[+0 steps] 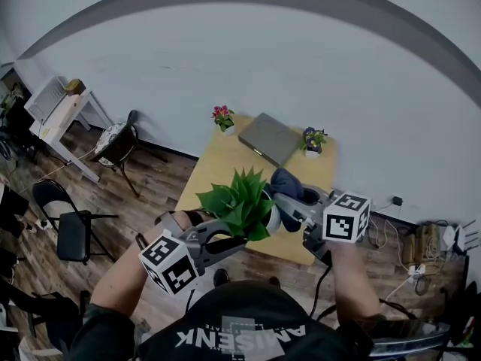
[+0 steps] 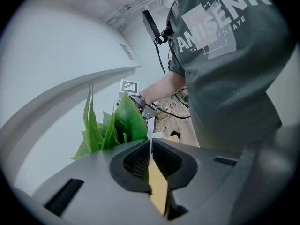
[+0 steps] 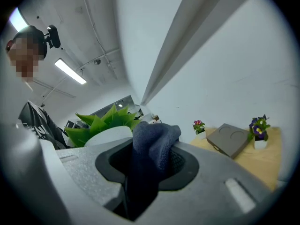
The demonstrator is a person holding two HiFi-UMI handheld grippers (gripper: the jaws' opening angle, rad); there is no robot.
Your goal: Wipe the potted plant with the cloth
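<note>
Potted plant (image 1: 240, 200) standing on table (image 1: 218, 156), toward its near edge. Bare tabletop lying open behind plant, up to grey box (image 1: 269, 138) and two small flower pots (image 1: 223, 119) (image 1: 313, 140) sitting along far edge by wall (image 1: 301, 66). Chairs (image 1: 71, 228) standing on floor at left, well apart from table.

Left gripper (image 1: 242, 241) pointing in from lower left, slanting down, tips under foliage. Jaws pressing almost together, pinching thin leaf of plant.

Right gripper (image 1: 282, 201) pointing in from right, roughly level. Jaws clamping bunched dark blue cloth (image 1: 288, 183), which is sitting just beside leaves at plant's right.

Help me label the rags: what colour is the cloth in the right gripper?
Dark blue cloth, clearest in the right gripper view.
</note>
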